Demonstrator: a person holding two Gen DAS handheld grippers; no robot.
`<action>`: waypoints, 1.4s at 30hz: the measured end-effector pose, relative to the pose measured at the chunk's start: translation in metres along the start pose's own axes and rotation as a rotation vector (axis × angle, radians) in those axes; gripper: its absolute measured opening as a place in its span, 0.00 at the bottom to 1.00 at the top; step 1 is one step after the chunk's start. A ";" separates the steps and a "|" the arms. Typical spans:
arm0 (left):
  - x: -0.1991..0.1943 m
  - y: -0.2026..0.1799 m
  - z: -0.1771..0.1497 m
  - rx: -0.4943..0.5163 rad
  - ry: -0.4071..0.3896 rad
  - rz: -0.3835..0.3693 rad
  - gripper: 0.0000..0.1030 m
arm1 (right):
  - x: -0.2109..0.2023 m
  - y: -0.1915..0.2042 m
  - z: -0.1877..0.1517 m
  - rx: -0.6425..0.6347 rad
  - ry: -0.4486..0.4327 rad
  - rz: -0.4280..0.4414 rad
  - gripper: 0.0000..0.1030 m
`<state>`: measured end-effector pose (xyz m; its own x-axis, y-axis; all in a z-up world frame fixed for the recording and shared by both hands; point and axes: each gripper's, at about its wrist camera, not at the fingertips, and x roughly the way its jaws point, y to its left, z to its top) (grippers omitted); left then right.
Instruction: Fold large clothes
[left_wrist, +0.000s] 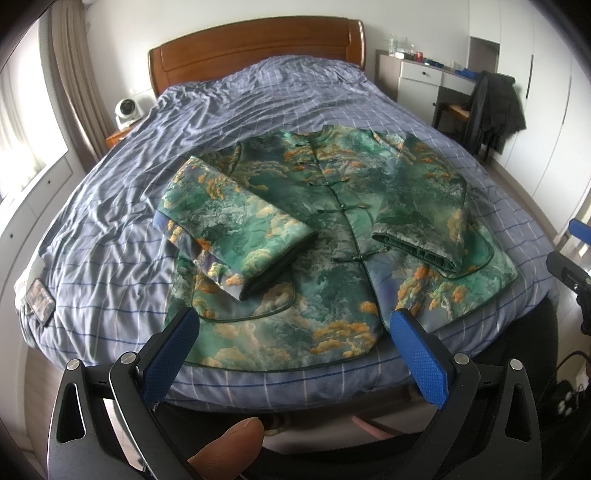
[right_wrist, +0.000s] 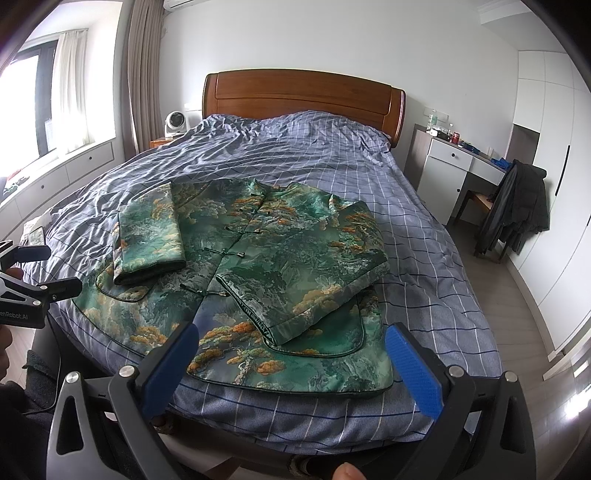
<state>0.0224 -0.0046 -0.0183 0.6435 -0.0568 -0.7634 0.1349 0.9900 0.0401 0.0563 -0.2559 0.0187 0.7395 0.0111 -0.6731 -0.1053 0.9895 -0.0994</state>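
Jacket (left_wrist: 295, 229) beyond both spread jaws, untouched

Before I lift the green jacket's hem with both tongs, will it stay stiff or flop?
The green jacket will probably sag between grips, though less than thin cloth: its folded sleeves hold rounded, padded-looking edges. The satin-like sheen suggests it may slip, so bite deep. The sleeves lie loose on top and may slide off as the hem rises.

A bed (left_wrist: 258, 110) with a wooden headboard (left_wrist: 255, 48) at its far end carries a wrinkled blue checked cover (right_wrist: 303, 147). A green patterned jacket (left_wrist: 314, 229) lies flat near the near edge, sleeves folded inward. A small flat object (left_wrist: 37, 301) rests at the left edge.
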 end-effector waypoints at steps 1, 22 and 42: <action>0.000 0.000 0.000 0.000 0.001 0.000 1.00 | 0.000 0.000 0.000 0.000 0.000 0.000 1.00; 0.004 0.013 0.000 -0.025 -0.006 0.022 1.00 | 0.006 0.008 0.003 -0.026 0.010 0.015 1.00; 0.021 0.014 0.019 -0.013 0.005 0.051 1.00 | 0.027 0.016 0.018 -0.101 0.006 0.021 1.00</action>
<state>0.0523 0.0057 -0.0218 0.6457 -0.0054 -0.7635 0.0918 0.9933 0.0706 0.0862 -0.2367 0.0117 0.7327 0.0302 -0.6799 -0.1870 0.9695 -0.1584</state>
